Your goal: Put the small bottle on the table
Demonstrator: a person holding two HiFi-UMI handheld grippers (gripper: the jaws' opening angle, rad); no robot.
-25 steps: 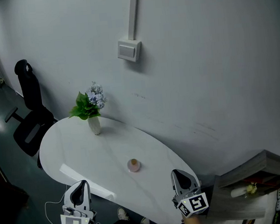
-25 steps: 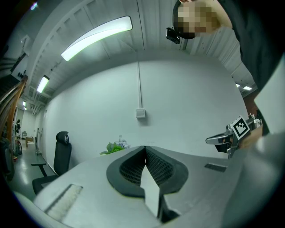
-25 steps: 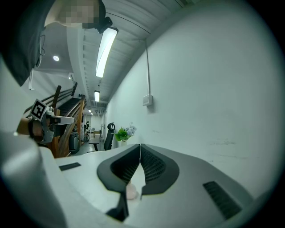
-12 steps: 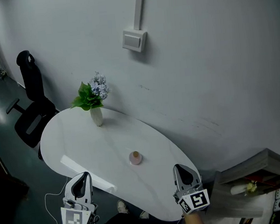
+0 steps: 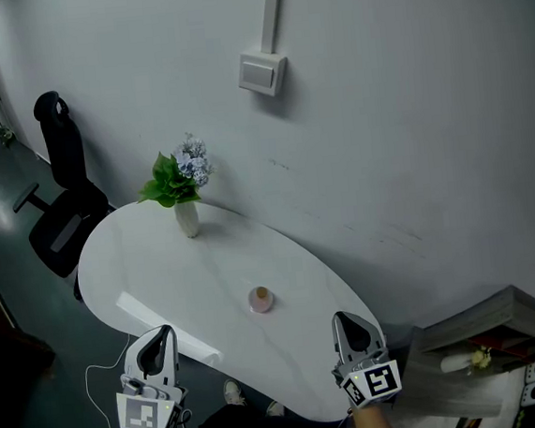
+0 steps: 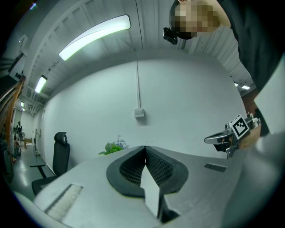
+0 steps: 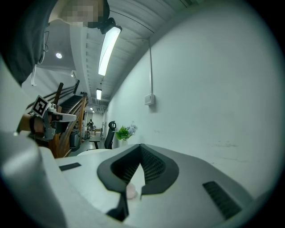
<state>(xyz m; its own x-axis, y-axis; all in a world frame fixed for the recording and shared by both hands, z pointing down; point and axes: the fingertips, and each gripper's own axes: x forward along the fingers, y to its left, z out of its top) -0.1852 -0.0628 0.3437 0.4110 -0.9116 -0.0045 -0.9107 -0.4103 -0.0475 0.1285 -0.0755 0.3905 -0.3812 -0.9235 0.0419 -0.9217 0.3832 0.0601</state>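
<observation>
At the near edge of the table (image 5: pixel 142 277), the left gripper (image 5: pixel 159 339) and right gripper (image 5: pixel 346 328) hover well apart. Both have their jaws pressed together on nothing. Likely parked clear because the bottle (image 5: pixel 261 299) already stands upright mid-table, further in between them, touching neither. The vase (image 5: pixel 186 218) is at the far left end, well apart. The task reads as done. Versus a second ago, the bottle is in the same spot relative to the vase and the grippers are unchanged; only the head view drifted.
</observation>
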